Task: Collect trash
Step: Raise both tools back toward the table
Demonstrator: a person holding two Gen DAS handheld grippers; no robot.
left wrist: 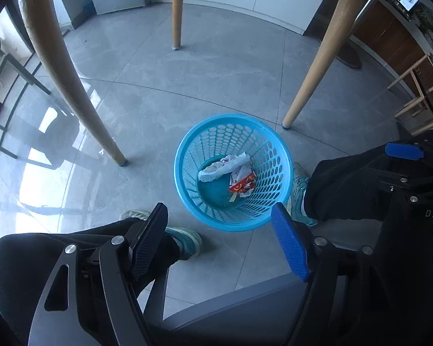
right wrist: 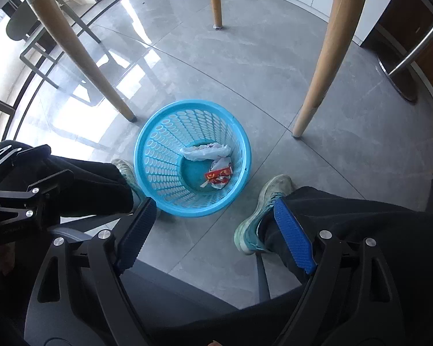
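Note:
A round blue perforated basket (left wrist: 277, 170) (right wrist: 150, 155) stands on the grey floor between the person's feet. At its bottom lie a crumpled white wrapper (left wrist: 222, 167) (right wrist: 206, 151) and a red and white wrapper (left wrist: 242, 186) (right wrist: 219, 176). My left gripper (left wrist: 219, 210) hangs high above the basket's near rim, open, with nothing between its blue pads. My right gripper (right wrist: 213, 206) is also open and empty, above the floor just in front of the basket. The right gripper's body (left wrist: 407, 178) shows at the right edge of the left wrist view, and the left gripper's body (right wrist: 29, 193) at the left edge of the right wrist view.
Three slanted wooden table legs (left wrist: 69, 77) (left wrist: 317, 66) (right wrist: 326, 66) rise around the basket. The person's dark trouser legs and teal shoes (right wrist: 257, 225) (left wrist: 184, 239) flank it. A grey chair seat edge (left wrist: 245, 311) lies below the grippers. A stool (left wrist: 418, 98) and metal-framed furniture (right wrist: 43, 52) stand further off.

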